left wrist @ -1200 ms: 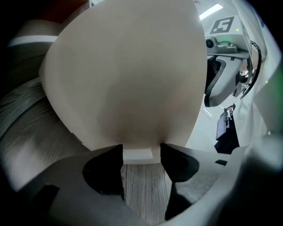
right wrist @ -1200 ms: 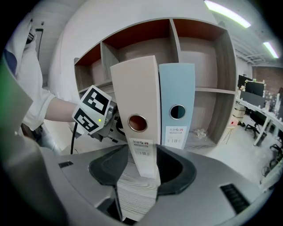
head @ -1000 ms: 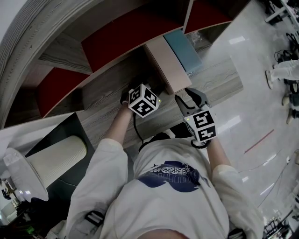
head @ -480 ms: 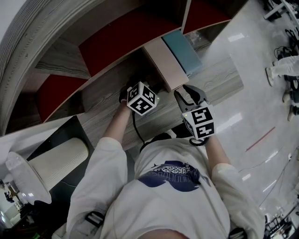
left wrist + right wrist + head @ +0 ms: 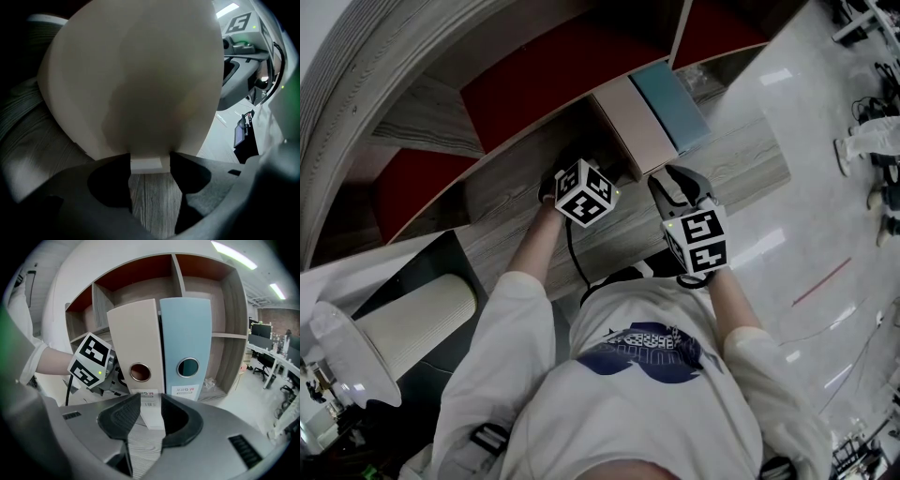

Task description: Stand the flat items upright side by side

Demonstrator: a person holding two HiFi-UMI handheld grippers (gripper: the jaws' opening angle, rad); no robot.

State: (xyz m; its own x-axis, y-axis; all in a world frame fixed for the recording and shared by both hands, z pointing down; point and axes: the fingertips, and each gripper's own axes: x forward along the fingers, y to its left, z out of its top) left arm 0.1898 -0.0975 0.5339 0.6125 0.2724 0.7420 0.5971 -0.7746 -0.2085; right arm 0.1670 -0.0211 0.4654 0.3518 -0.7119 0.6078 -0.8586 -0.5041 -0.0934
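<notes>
A beige binder (image 5: 628, 131) and a blue binder (image 5: 670, 103) stand upright side by side on the wooden shelf, spines toward me. In the right gripper view the beige binder (image 5: 136, 343) stands left of the blue binder (image 5: 187, 333). My right gripper (image 5: 151, 406) has just been closing, and its pads now press on the foot of the beige spine. The beige binder's cover (image 5: 136, 79) fills the left gripper view, with my left gripper (image 5: 150, 161) shut on its lower edge. From above, the left gripper (image 5: 598, 176) sits at the binder's left side and the right gripper (image 5: 664, 183) at its spine.
The shelf board (image 5: 516, 187) runs under both grippers, with red-backed compartments behind and a white divider (image 5: 680, 28) to the right of the binders. A small clear bag (image 5: 209, 382) lies right of the blue binder. A pale cylinder (image 5: 412, 319) stands at lower left. Glossy floor (image 5: 806, 187) lies to the right.
Hardly anything: both grippers stay at the beige binder, which has kept its place next to the blue one. The view has shifted slightly.
</notes>
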